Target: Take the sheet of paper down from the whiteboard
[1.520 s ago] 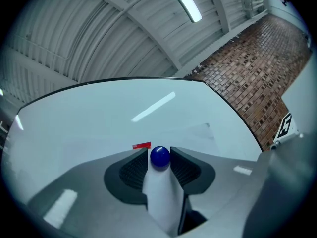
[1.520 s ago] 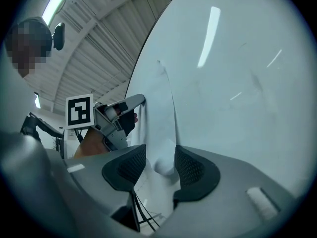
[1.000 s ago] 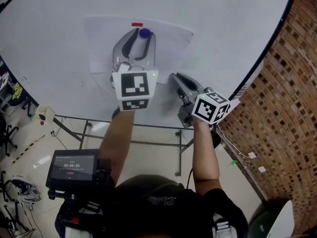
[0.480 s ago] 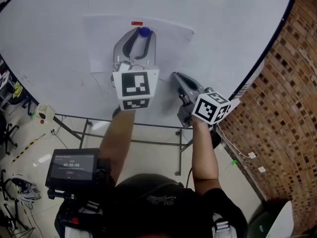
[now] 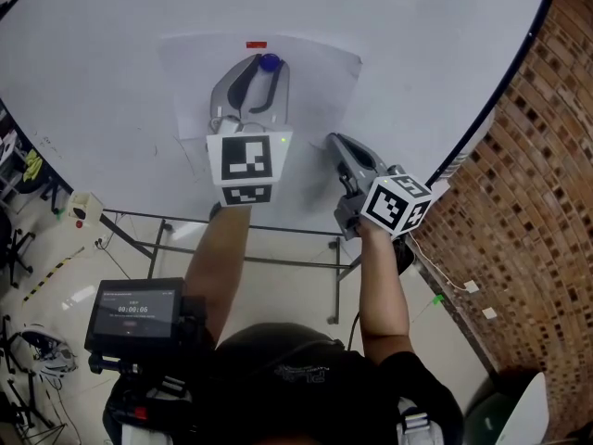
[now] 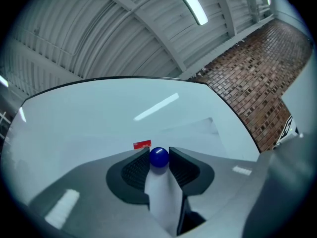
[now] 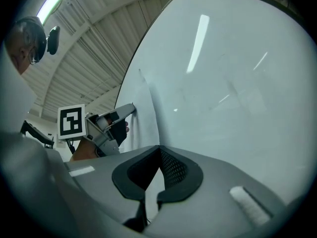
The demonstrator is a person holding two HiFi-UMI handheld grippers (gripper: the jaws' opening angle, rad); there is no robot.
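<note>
Nearest to us, both arms were reaching up and forward at the board, left forearm [image 5: 222, 258] pretty much straight ahead, right forearm [image 5: 382, 290] a bit out to the side. Both tools were angled slightly upward with their noses at the surface.

The right gripper [image 5: 331, 143] was fully closed, and as far as we could see it had the lower right corner of the paper [image 5: 199, 82] pinched between its jaws. The sheet's edge ran right into the tips in the right gripper view.

A little higher up, the left gripper [image 5: 267, 66] had its jaws fairly wide but pressed on either side of the blue magnet [image 6: 159, 157], so we'd call that a grip on the magnet, not on the sheet.

The paper itself lay flat against the whiteboard [image 5: 417, 54], long side running left to right, mostly up and to the left of the right gripper. The blue magnet sat near its top middle, with a red strip [image 5: 257, 44] just above and left of it on the top edge.

So the whole thing hinged on the left side: it was the one at the top fasteners, and our guess was the magnet would have to come straight off the board toward us. The red strip looked untouched.
</note>
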